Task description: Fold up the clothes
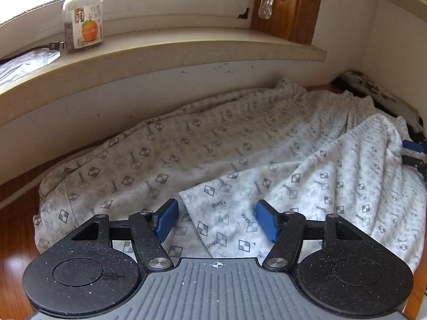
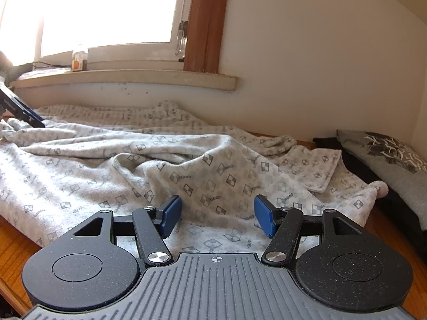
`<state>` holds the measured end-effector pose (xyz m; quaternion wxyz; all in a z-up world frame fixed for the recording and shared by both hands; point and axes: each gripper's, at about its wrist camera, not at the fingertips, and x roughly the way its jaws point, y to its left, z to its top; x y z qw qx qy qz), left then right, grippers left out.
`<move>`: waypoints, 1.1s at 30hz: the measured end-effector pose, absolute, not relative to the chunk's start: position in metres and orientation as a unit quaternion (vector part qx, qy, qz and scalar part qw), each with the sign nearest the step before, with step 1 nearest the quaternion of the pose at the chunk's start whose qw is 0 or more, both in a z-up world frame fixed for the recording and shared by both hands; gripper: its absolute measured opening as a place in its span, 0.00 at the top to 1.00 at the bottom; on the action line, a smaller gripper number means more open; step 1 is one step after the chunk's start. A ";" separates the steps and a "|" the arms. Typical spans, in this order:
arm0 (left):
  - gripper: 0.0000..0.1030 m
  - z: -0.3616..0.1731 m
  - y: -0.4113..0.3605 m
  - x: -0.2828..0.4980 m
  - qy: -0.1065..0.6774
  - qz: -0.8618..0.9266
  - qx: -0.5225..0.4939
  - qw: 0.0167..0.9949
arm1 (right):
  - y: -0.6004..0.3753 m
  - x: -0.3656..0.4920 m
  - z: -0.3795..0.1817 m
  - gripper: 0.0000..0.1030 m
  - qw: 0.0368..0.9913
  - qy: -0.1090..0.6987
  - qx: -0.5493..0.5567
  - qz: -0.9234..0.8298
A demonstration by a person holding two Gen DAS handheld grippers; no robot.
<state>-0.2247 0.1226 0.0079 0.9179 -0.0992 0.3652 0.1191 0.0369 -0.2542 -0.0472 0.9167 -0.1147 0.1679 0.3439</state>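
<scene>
A white garment (image 1: 213,146) printed with grey diamond checks and small lettering lies rumpled on a wooden surface below a window. One layer is folded over toward the near right. My left gripper (image 1: 217,221) hovers over the near edge of that folded layer, its blue pads apart and nothing pressed between them. In the right wrist view, my right gripper (image 2: 217,216) stands open low over the same garment (image 2: 186,165), with a raised ridge of cloth just ahead of its pads. The right gripper's blue fingertips (image 1: 412,154) show at the cloth's far right edge. The left gripper (image 2: 21,109) shows at the left edge.
A windowsill (image 1: 186,50) with a glass jar (image 1: 82,16) and a cable runs along the back wall. A dark grey printed garment (image 2: 387,160) lies in the right corner by the wall. Bare wooden surface (image 1: 16,226) shows at the left.
</scene>
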 end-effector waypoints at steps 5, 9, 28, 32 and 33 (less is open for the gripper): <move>0.58 0.009 0.122 -0.227 0.349 0.127 -0.104 0.922 | -0.254 0.036 -0.048 0.41 0.916 0.169 -0.115 0.344; 0.94 0.021 0.120 -0.233 0.322 0.141 -0.093 0.931 | -0.252 0.038 -0.048 0.41 0.916 0.175 -0.120 0.339; 0.97 0.076 0.010 -0.301 0.216 0.060 -0.020 0.974 | -0.188 0.005 -0.007 0.25 0.877 0.165 -0.146 0.427; 0.97 0.072 -0.006 -0.301 0.222 0.050 -0.003 0.974 | -0.148 -0.012 0.010 0.25 0.839 0.154 -0.161 0.496; 0.97 0.072 -0.010 -0.302 0.224 0.048 0.001 0.973 | -0.139 -0.015 0.014 0.25 0.828 0.150 -0.167 0.514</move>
